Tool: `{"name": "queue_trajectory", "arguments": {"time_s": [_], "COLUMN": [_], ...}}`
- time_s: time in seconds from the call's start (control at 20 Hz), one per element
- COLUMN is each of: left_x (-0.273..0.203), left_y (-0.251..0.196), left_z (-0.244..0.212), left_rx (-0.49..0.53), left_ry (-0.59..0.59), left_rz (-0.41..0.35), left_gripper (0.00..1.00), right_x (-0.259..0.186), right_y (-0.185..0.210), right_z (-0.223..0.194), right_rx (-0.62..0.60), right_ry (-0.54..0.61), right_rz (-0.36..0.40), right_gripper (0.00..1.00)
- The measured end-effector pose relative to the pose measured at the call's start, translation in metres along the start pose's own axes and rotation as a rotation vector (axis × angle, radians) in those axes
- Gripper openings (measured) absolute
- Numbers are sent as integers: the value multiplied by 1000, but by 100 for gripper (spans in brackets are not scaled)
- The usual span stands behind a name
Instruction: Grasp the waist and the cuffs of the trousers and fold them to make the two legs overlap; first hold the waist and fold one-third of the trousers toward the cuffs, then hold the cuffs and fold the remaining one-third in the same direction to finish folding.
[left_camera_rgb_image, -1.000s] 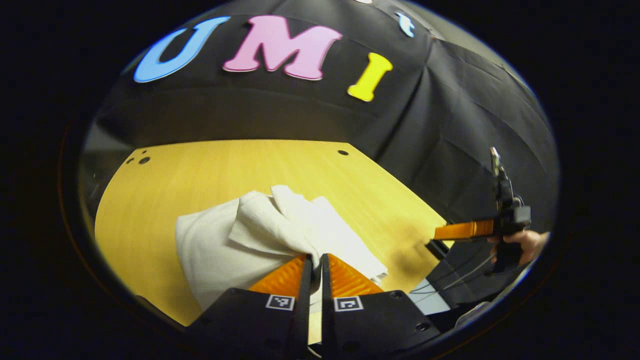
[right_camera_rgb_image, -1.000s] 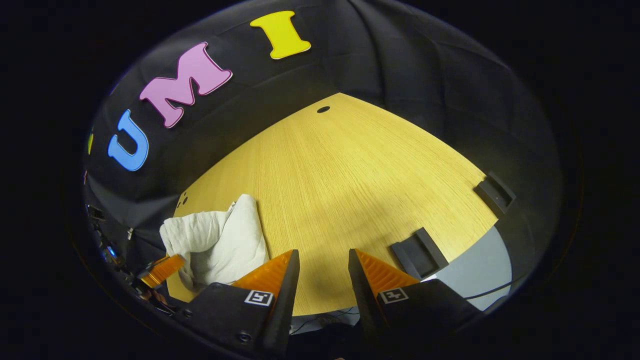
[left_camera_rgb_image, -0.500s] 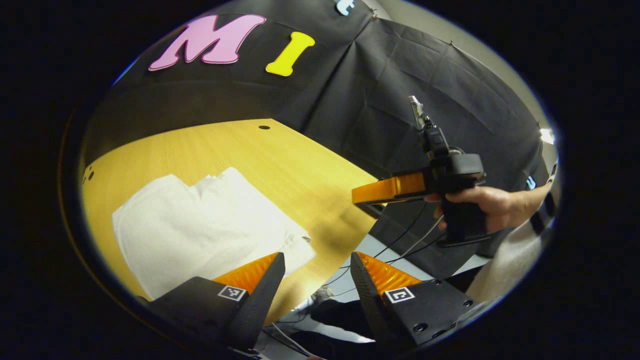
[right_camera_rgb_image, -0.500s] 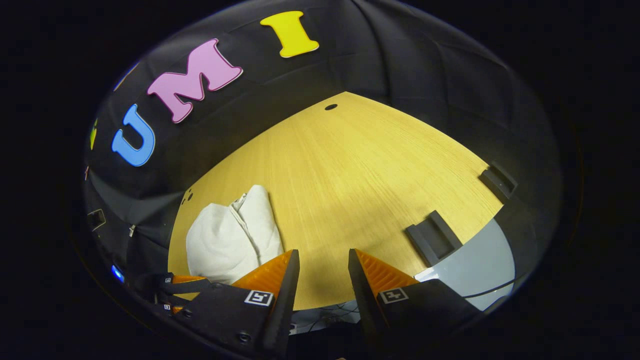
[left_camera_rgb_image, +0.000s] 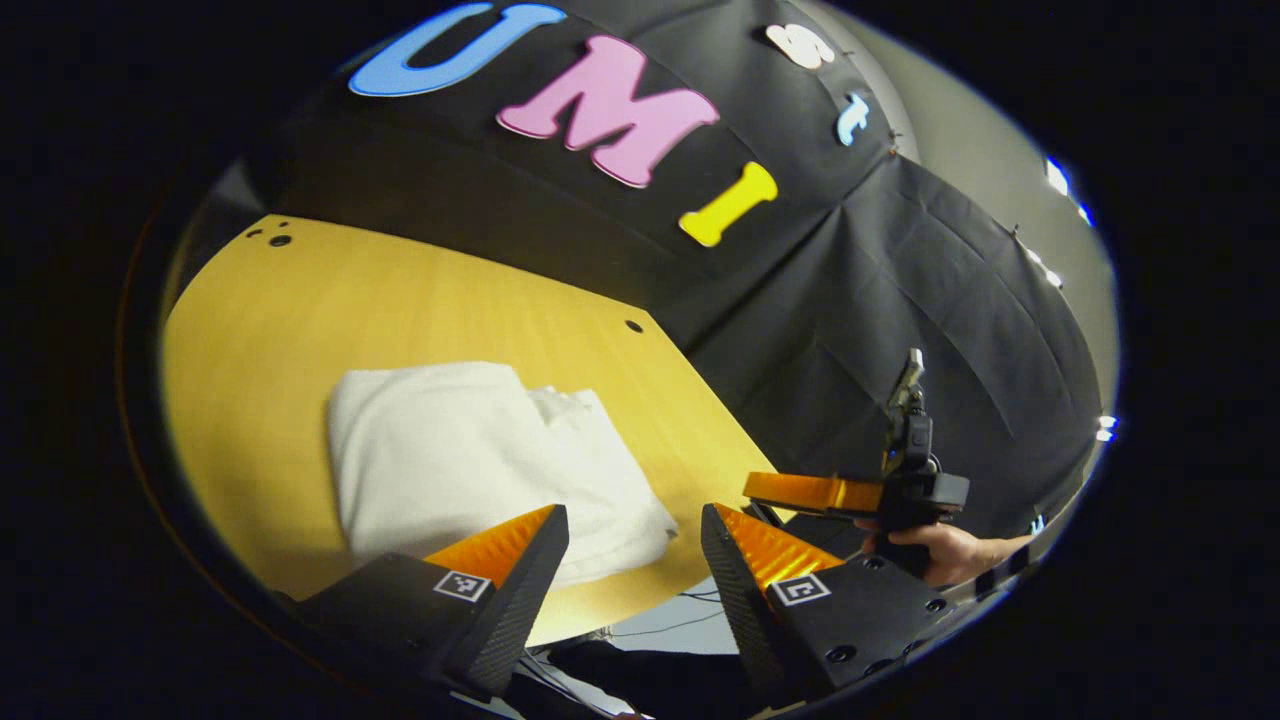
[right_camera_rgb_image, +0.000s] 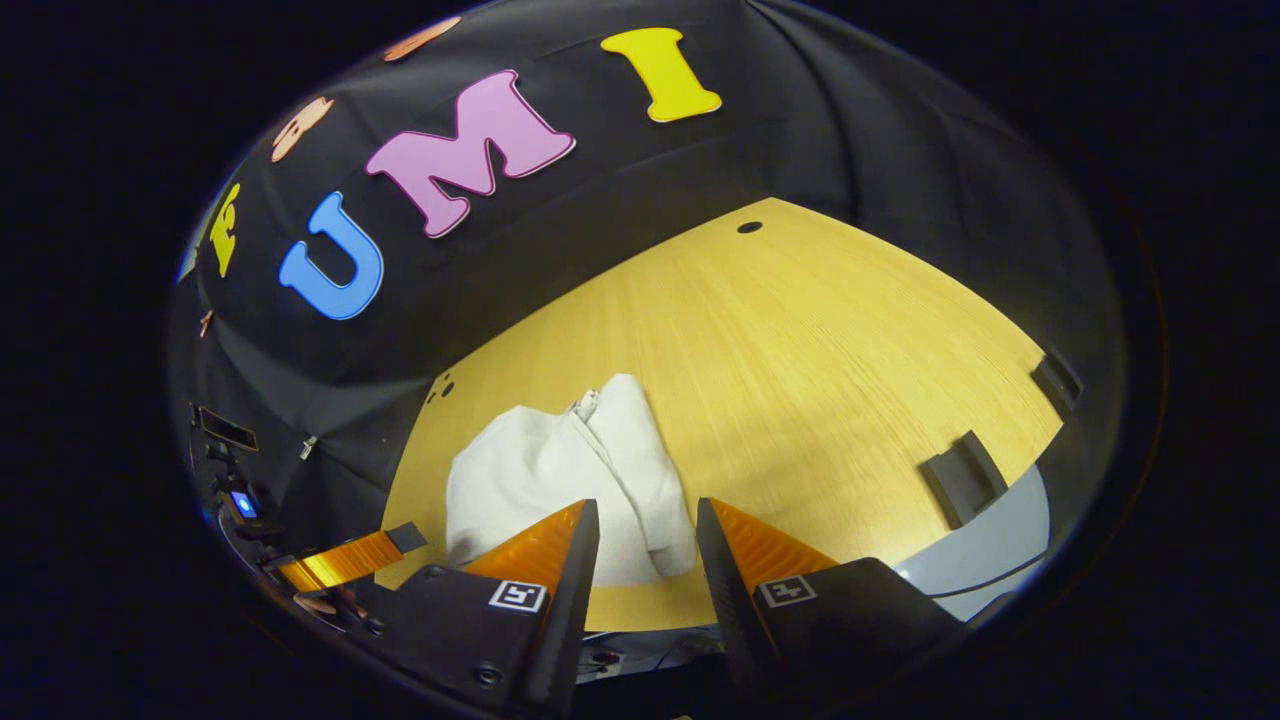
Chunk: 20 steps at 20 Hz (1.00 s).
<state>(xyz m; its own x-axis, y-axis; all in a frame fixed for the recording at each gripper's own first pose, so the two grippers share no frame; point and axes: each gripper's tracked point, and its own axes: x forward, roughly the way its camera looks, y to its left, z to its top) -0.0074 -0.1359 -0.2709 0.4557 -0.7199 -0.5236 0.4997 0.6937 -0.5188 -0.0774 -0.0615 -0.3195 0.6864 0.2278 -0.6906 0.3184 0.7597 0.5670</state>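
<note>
The trousers (left_camera_rgb_image: 480, 455) lie folded into a compact stack on the counter (left_camera_rgb_image: 280, 330), so both the left tool (left_camera_rgb_image: 635, 560) and right tool (right_camera_rgb_image: 648, 560) hang spread apart, holding nothing.

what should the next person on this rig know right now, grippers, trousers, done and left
Left gripper: open, holding nothing, at the near table edge just in front of the trousers.
Right gripper: open, holding nothing, aimed at the bundle from the near edge; it shows in the left gripper view off the table's right side, in a hand.
Trousers: a compact white folded bundle lying on the wooden table, near the front edge.
Done: the folds look finished, and nothing is gripped.
Left: probably only a check; the layers look a little uneven at the far edge.
</note>
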Motion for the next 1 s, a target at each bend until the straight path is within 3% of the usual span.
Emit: {"name": "queue_trajectory", "arguments": {"time_s": [0.05,0.1,0.15,0.2,0.3,0.35,0.4,0.65,0.8,0.85,0.9,1.0], "left_x": [-9,-18,-28,-38,-58,-64,-72,-110,-113,-109,-107,-106], "left_y": [14,27,40,51,71,78,84,95,96,97,99,100], "left_z": [10,18,30,38,54,64,74,117,116,112,108,100], "left_rx": [-16,-29,-44,-56,-83,-97,-111,-119,-103,-106,-116,-149], "left_ry": [-22,-47,-76,-98,-152,-184,-214,-344,-350,-348,-342,-334], "left_rz": [26,52,80,103,152,174,192,243,271,282,296,324], "left_gripper": [86,87,87,86,87,87,86,86,86,86,86,86], "right_x": [2,2,3,4,4,3,1,-11,-11,-9,-5,1], "right_y": [9,17,25,33,52,62,73,124,147,151,156,162], "right_z": [3,5,8,11,19,23,28,56,61,60,57,50], "right_rx": [-1,-1,-3,-5,-16,-28,-46,-220,-339,-369,-391,-427], "right_ry": [-7,-13,-19,-25,-44,-55,-68,-163,-205,-209,-209,-195], "right_rz": [16,30,42,53,82,98,114,181,196,201,207,225], "right_gripper": [62,53,53,63,67,58,71,75,80,71,80,86]}}
